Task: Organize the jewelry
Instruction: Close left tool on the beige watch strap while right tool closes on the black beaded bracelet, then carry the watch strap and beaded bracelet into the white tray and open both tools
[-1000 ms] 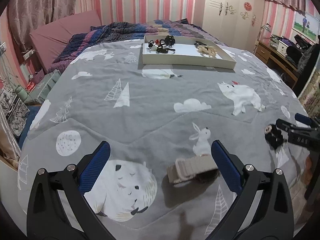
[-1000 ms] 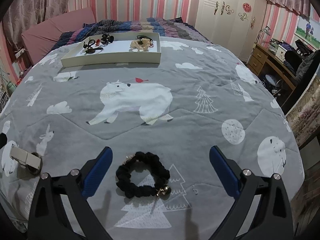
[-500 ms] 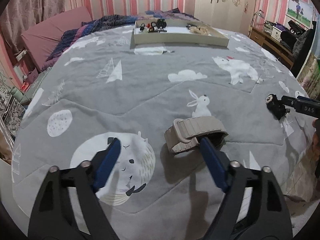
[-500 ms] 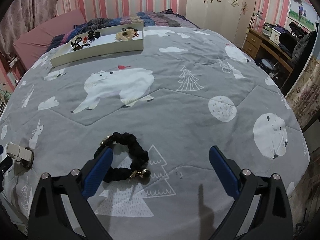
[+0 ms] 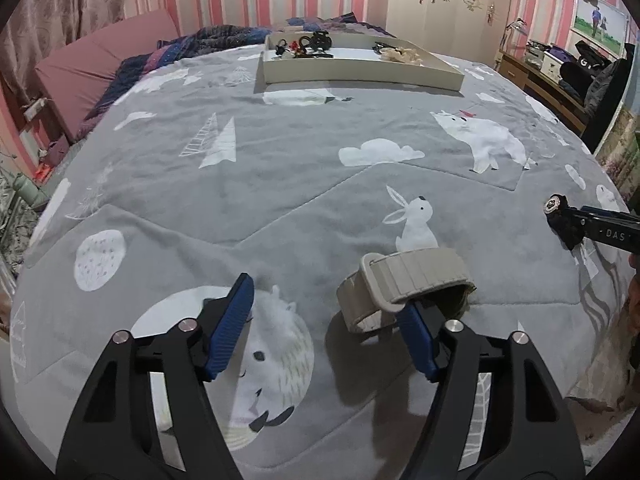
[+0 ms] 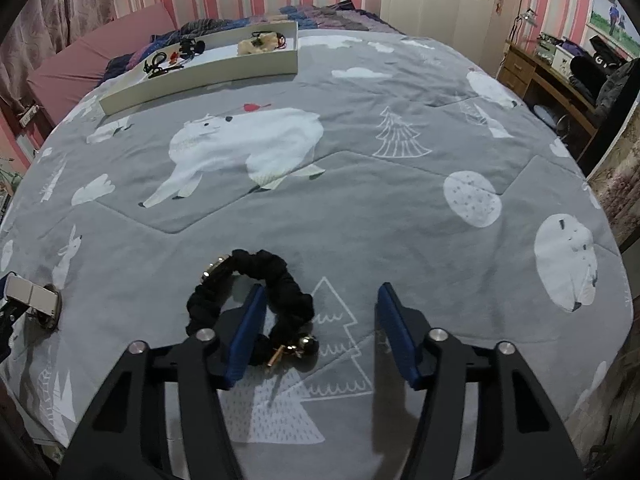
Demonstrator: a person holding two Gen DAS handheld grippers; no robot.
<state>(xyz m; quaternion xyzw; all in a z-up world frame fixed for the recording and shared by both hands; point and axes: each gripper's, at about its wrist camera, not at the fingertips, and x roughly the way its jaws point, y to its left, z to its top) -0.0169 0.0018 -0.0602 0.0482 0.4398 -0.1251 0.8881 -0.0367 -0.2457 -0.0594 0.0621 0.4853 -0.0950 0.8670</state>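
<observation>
A beige link watch band (image 5: 408, 288) lies looped on the grey bedspread. My left gripper (image 5: 324, 328) is open, its right finger tucked inside the band's loop, its left finger apart on the cloth. A black scrunchie bracelet with gold charms (image 6: 256, 296) lies in the right wrist view. My right gripper (image 6: 320, 328) is open, its left finger inside the scrunchie's ring, its right finger outside. The scrunchie also shows at the right edge of the left wrist view (image 5: 560, 220). The band shows at the left edge of the right wrist view (image 6: 32, 296).
A shallow white tray (image 5: 360, 72) with black and beige jewelry stands at the far side of the bed; it also shows in the right wrist view (image 6: 200, 76). A desk (image 6: 552, 80) stands to the right of the bed. A pink mattress (image 5: 100, 64) leans at the far left.
Both grippers have moved down and forward and narrowed. The left one's right finger has slid into the band's loop; the right one's left finger has entered the scrunchie's ring.
</observation>
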